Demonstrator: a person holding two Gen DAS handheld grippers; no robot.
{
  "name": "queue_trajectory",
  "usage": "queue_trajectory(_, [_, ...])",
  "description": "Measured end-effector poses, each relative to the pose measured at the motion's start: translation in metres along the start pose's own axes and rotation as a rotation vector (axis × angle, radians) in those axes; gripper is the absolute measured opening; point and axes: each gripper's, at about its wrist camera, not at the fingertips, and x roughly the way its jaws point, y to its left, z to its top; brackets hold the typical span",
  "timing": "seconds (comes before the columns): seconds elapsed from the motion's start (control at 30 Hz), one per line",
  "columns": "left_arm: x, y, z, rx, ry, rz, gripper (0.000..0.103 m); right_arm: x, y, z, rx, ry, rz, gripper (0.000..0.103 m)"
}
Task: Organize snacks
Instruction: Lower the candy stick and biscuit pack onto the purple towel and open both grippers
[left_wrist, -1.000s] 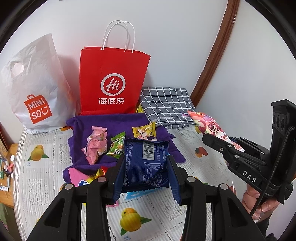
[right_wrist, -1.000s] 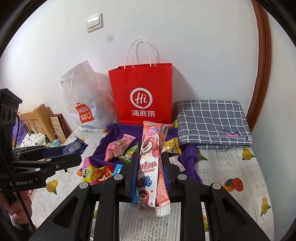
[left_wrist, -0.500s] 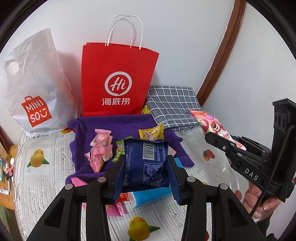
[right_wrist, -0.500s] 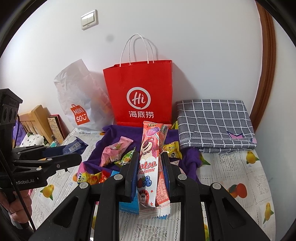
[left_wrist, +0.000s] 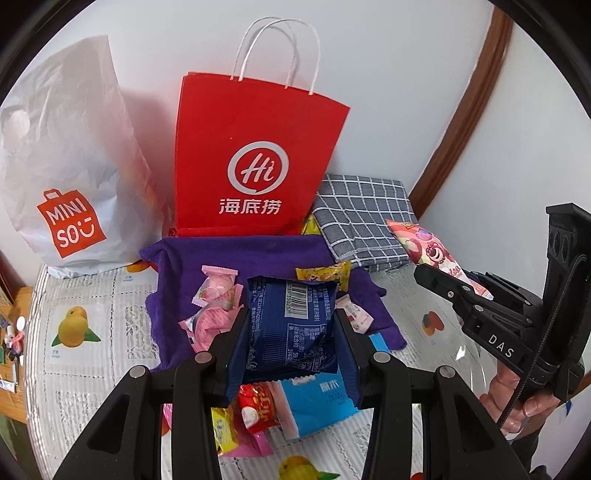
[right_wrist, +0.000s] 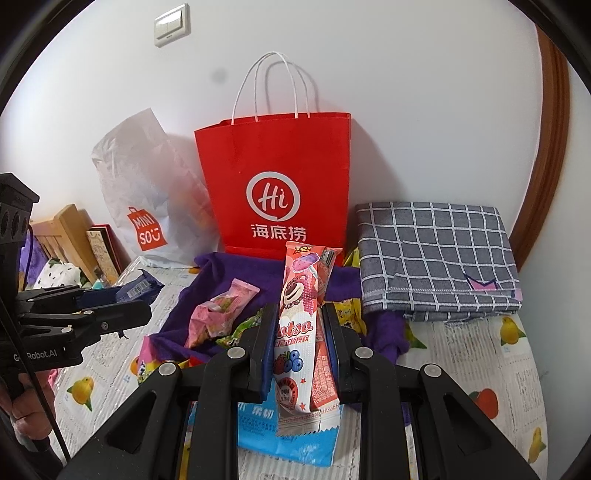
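Note:
My left gripper (left_wrist: 291, 332) is shut on a dark blue snack packet (left_wrist: 291, 325), held above the purple cloth (left_wrist: 258, 254). My right gripper (right_wrist: 299, 332) is shut on a long pink Lotso snack packet (right_wrist: 299, 332) with a second pink packet behind it. A red paper bag (left_wrist: 255, 158) stands open at the back; it also shows in the right wrist view (right_wrist: 277, 181). Loose snacks lie on the cloth: pink candy packets (left_wrist: 216, 299), a yellow packet (left_wrist: 325, 273), and a light blue packet (left_wrist: 317, 402) at the front.
A white Minisou plastic bag (left_wrist: 62, 166) stands left of the red bag. A folded grey checked cloth (right_wrist: 436, 258) lies at the back right against the wall. The table (left_wrist: 85, 369) has a fruit-print cover. A wooden rack with clutter (right_wrist: 74, 240) is at the left.
Both grippers have moved forward and up toward the red bag with their packets still held. The bags look larger and nearer.

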Motion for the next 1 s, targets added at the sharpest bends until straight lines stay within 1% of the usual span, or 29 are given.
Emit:
queue_trajectory(0.27, [0.029,0.022,0.009,-0.055,0.032,-0.012,0.041,0.033,-0.006,0.004,-0.006,0.040,-0.002,0.023])
queue_trajectory(0.43, [0.050,0.027,0.016,-0.058,0.043,-0.017,0.041,0.055,-0.013,0.004,-0.002,0.075,0.005,0.023])
queue_trajectory(0.57, [0.070,0.029,0.020,-0.071,0.073,-0.029,0.041,0.075,-0.016,0.003,-0.002,0.111,0.000,0.023])
queue_trajectory(0.67, [0.086,0.029,0.022,-0.060,0.088,-0.014,0.041,0.090,-0.017,0.001,-0.021,0.139,-0.007,0.023])
queue_trajectory(0.73, [0.098,0.032,0.022,-0.068,0.108,-0.006,0.041,0.101,-0.017,-0.001,-0.028,0.160,-0.012,0.024])
queue_trajectory(0.83, [0.114,0.035,0.019,-0.086,0.143,-0.018,0.041,0.114,-0.017,-0.006,-0.037,0.193,-0.012,0.024])
queue_trajectory(1.0, [0.127,0.040,0.016,-0.101,0.171,-0.007,0.041,0.133,-0.019,-0.015,-0.046,0.239,-0.008,0.024])
